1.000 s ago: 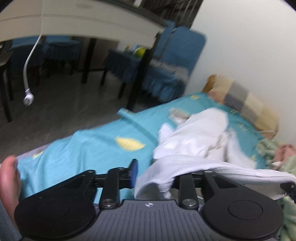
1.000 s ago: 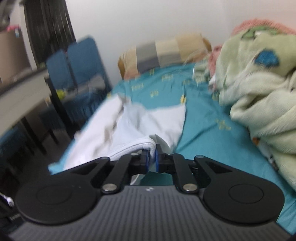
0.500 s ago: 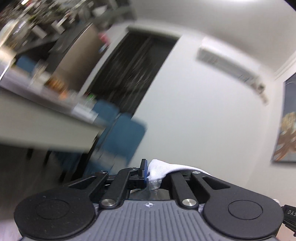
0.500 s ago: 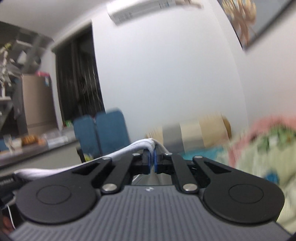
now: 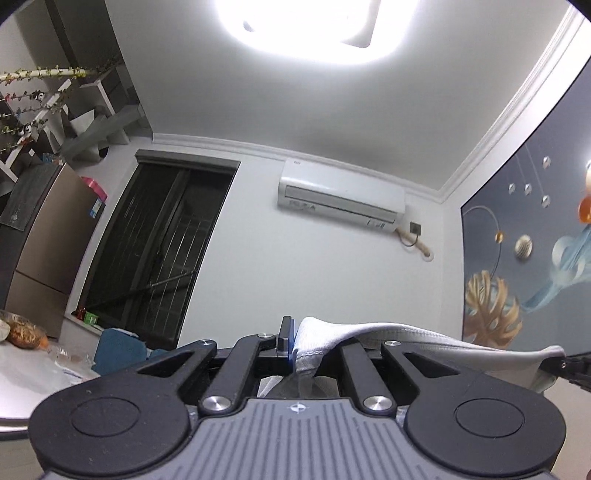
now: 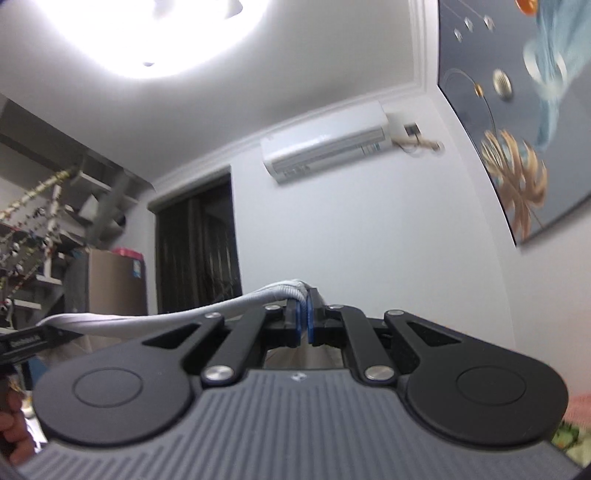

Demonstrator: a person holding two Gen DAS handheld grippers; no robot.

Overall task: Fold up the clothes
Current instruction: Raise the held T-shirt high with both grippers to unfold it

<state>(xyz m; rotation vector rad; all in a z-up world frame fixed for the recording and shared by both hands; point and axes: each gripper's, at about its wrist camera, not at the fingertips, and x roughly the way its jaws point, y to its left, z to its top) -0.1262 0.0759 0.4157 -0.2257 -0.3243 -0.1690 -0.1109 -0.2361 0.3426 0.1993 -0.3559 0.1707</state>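
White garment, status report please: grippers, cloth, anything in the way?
Left gripper shut on white garment. Right gripper shut on its hem, stretched between both. Cameras face ceiling; bed unseen, obstructions unknown.

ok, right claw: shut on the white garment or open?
Shut. The right claw has its blue pads pressed onto the white garment hem, which stretches off left toward the left claw.

Both views tilt up: open air ahead of each claw toward wall w/ AC unit [image 5: 341,199] and ceiling lamp [image 5: 303,29]. White garment hem [image 5: 406,334] spans between left claw [image 5: 295,345] and right claw [image 6: 303,317], blocking passage betw. them. Tabletop [image 5: 33,373] lower left; fridge [image 5: 40,243] and shelves [image 5: 55,107] crowd left side.
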